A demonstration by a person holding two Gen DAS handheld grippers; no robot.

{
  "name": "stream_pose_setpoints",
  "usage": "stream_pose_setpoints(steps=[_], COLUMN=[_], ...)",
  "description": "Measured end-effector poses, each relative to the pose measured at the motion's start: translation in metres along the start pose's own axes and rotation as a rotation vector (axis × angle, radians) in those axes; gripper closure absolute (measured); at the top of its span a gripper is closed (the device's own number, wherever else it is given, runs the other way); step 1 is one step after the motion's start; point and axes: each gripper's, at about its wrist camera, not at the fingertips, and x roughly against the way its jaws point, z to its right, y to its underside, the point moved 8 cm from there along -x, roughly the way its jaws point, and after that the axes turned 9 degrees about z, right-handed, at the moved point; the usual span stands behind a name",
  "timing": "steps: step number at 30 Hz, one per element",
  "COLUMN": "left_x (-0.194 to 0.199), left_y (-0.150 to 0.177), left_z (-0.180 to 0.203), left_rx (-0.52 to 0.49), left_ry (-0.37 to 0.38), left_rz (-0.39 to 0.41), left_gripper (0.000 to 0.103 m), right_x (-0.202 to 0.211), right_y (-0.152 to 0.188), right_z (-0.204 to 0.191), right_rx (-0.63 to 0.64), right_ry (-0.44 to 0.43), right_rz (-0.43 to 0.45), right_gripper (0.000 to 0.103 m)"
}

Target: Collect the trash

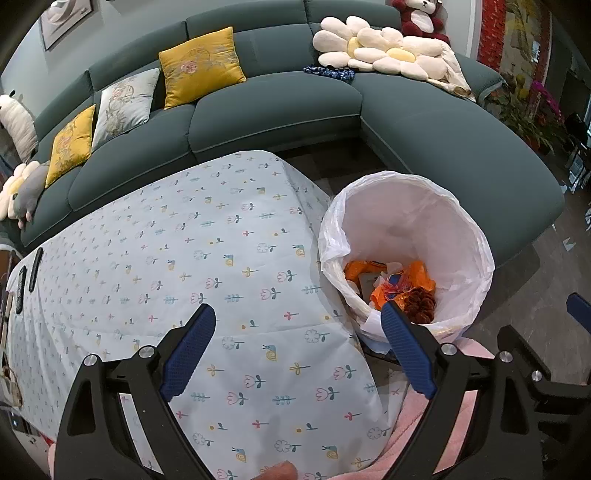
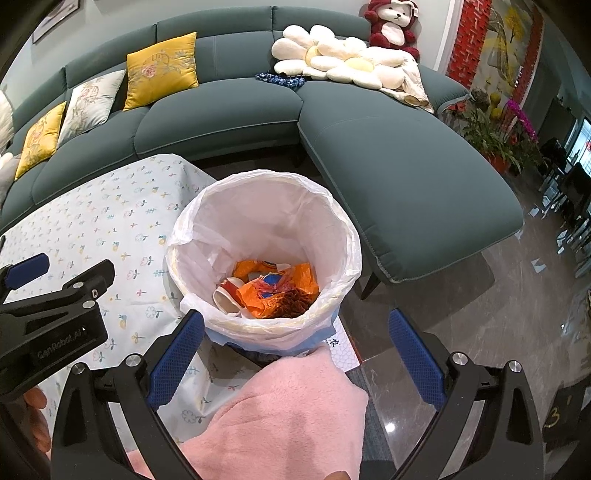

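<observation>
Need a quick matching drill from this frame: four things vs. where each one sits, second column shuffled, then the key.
Things:
1. orange wrappers
2. flower cushions
3. dark remotes
4. left tongs

Places:
A. on the sofa corner, beside the red plush bear
B. open over the patterned tablecloth, near the bin
C. at the bottom of the white-lined trash bin
D. on the far left edge of the tablecloth

Pairs: 1-C, 2-A, 3-D, 4-B. The right tongs are also open, empty, over the bin's near rim.
</observation>
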Motion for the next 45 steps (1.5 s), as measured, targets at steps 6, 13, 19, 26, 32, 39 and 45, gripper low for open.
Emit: stream_pose_setpoints(steps=[6, 13, 19, 26, 32, 39, 45], left_x=[-0.001, -0.001, -0.001, -0.001, -0.003, -0.008, -0.012], left_y=[0.001, 0.004, 0.005, 0.006, 0.008, 0.009, 0.013], left_z=[-0.005, -0.004, -0.003, -0.010, -0.010, -0.013, -0.015], left_rx=[0.014, 0.011, 0.012, 0.037, 0.034, 0.042, 0.044], left_ry=[-0.015, -0.019, -0.021, -0.044, -0.051, -0.054, -0.053], left_rz=[-0.004, -0.010, -0.014, -0.019, -0.026, -0.037, -0.053], left_gripper=[0.016, 0.016, 0.016, 0.017, 0.017, 0.017, 0.018], right_x=[0.000, 0.000, 0.000, 0.000, -0.004, -0.006, -0.015], right_y=[0.000, -0.001, 0.000, 0.000, -0.004, -0.005, -0.004], right_z=[-0.003, -0.006, -0.006, -0.008, -0.011, -0.013, -0.015], right_rx=[0.005, 0.009, 0.008, 0.014, 0.021, 0.024, 0.024], right_ry=[-0.001, -0.001, -0.002, -0.005, -0.011, -0.014, -0.015], right_rz=[0.000, -0.002, -0.002, 0.000, -0.005, -0.007, -0.021], right_gripper=[0.007, 0.007, 0.007, 0.007, 0.007, 0.007, 0.007])
